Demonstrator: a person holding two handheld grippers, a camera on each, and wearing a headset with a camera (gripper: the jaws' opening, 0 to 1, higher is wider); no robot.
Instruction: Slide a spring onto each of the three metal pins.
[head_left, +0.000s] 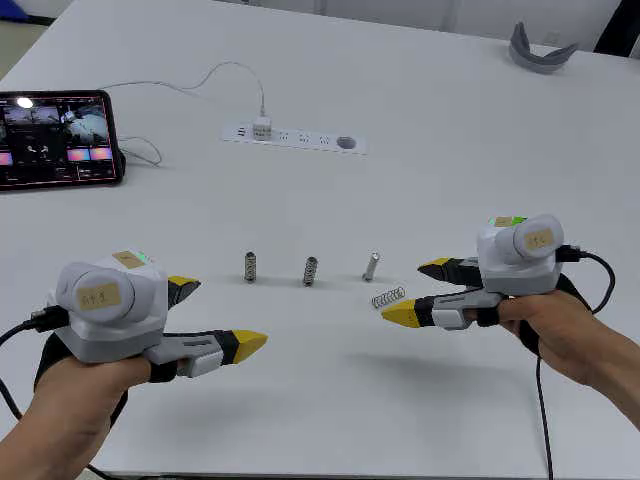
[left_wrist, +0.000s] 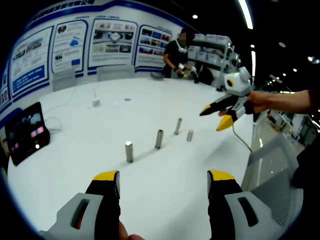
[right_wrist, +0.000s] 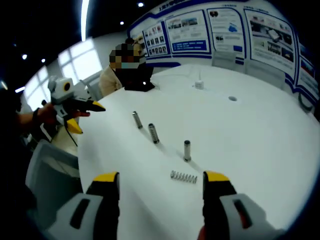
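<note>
Two spring-clad pins (head_left: 250, 266) (head_left: 310, 271), one bare pin (head_left: 370, 265), one loose spring (head_left: 388, 297), left claw (left_wrist: 163, 176) wide, right claw (right_wrist: 160, 176) wide

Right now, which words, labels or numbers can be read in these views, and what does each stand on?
No text can be quoted; none reads clearly.
Tan stickers on the left gripper and right gripper: handwriting too small.
Wall posters: print blurred.
Tablet screen: too small.
</note>
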